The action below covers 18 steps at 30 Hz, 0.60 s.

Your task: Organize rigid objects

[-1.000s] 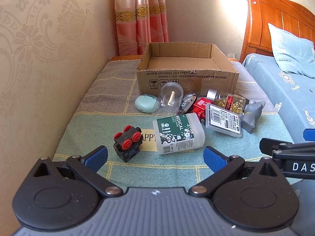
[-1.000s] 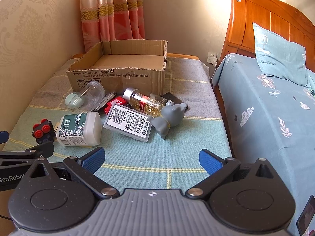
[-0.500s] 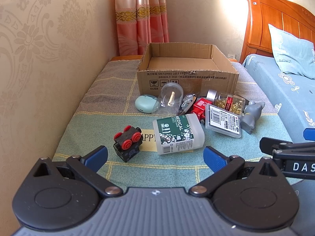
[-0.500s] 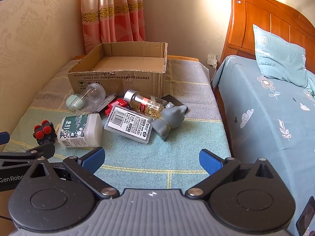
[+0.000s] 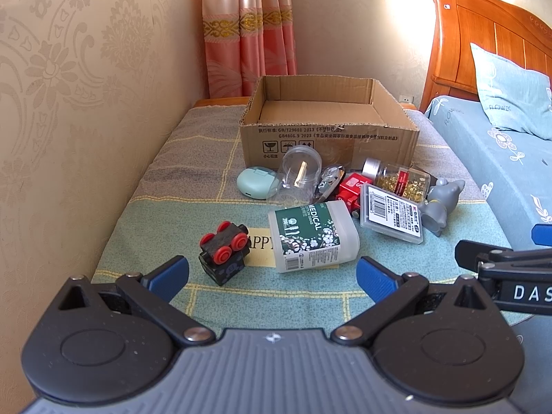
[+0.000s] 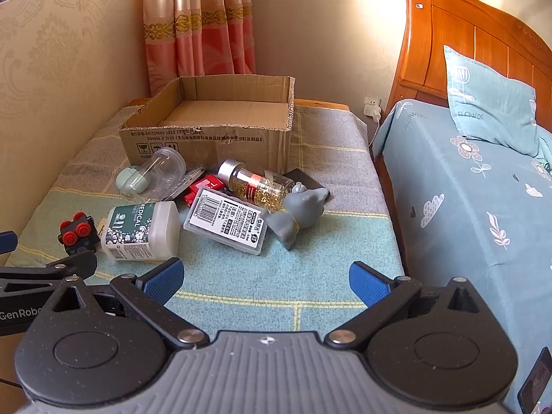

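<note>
An open, empty cardboard box (image 5: 327, 138) (image 6: 207, 138) stands at the back of the cloth-covered table. In front of it lie a black toy car with red wheels (image 5: 224, 252) (image 6: 76, 234), a white MEDICAL bottle (image 5: 312, 236) (image 6: 141, 229), a clear labelled case (image 5: 391, 214) (image 6: 226, 220), a jar of gold pins (image 5: 396, 176) (image 6: 257, 183), a grey figurine (image 5: 440, 205) (image 6: 298, 214), a mint case (image 5: 255, 183) (image 6: 131, 181), a clear cup (image 5: 300, 170) (image 6: 165, 169) and a red item (image 5: 350, 186). My left gripper (image 5: 272, 276) and right gripper (image 6: 265, 279) are open and empty, short of the pile.
A patterned wall runs along the left. A bed with a blue sheet (image 6: 483, 207), pillow (image 6: 490, 110) and wooden headboard (image 6: 448, 51) is on the right. A pink curtain (image 5: 248, 34) hangs behind the box. A black flat item (image 6: 307, 181) lies behind the figurine.
The right wrist view has shifted slightly, with the objects a little lower and to the right in frame. The left view is nearly still. No object has moved.
</note>
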Motion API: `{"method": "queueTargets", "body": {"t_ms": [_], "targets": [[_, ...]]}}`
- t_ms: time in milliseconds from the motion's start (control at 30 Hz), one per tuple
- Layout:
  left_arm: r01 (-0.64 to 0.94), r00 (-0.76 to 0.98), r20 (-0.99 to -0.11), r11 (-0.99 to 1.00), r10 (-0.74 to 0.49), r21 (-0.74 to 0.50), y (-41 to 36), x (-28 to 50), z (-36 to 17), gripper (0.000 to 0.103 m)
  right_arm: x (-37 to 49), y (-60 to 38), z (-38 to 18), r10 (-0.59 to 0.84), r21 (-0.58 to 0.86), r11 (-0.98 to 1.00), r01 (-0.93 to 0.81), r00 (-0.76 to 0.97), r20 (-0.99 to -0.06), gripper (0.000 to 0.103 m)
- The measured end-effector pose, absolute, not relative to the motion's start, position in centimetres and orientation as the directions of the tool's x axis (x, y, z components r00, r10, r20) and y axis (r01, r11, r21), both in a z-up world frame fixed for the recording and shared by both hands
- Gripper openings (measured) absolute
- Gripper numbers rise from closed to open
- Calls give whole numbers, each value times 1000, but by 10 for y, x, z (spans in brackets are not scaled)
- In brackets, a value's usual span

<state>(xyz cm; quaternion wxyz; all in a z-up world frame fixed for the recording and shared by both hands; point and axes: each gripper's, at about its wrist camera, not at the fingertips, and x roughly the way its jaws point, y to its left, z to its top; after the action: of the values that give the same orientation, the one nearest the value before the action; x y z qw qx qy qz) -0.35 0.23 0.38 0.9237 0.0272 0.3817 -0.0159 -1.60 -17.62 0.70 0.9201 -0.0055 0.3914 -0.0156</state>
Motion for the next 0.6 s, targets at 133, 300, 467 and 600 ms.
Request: {"method": "queueTargets", "body": {"t_ms": [133, 300, 467, 600], "targets": [[50, 709, -705, 998, -13, 31, 3, -2, 4, 102, -15, -175, 7, -33, -25, 999, 22, 696, -717, 103], [51, 711, -703, 998, -17, 28, 4, 1, 4, 102, -14, -174, 9, -24, -32, 999, 2, 709, -705, 103], [53, 715, -699, 998, -18, 29, 6, 5, 4, 102, -11, -172, 11, -20, -44, 999, -14, 719, -695, 103], [57, 717, -697, 998, -21, 28, 8, 9, 3, 102, -7, -172, 10, -16, -47, 999, -23, 721, -693, 103]]}}
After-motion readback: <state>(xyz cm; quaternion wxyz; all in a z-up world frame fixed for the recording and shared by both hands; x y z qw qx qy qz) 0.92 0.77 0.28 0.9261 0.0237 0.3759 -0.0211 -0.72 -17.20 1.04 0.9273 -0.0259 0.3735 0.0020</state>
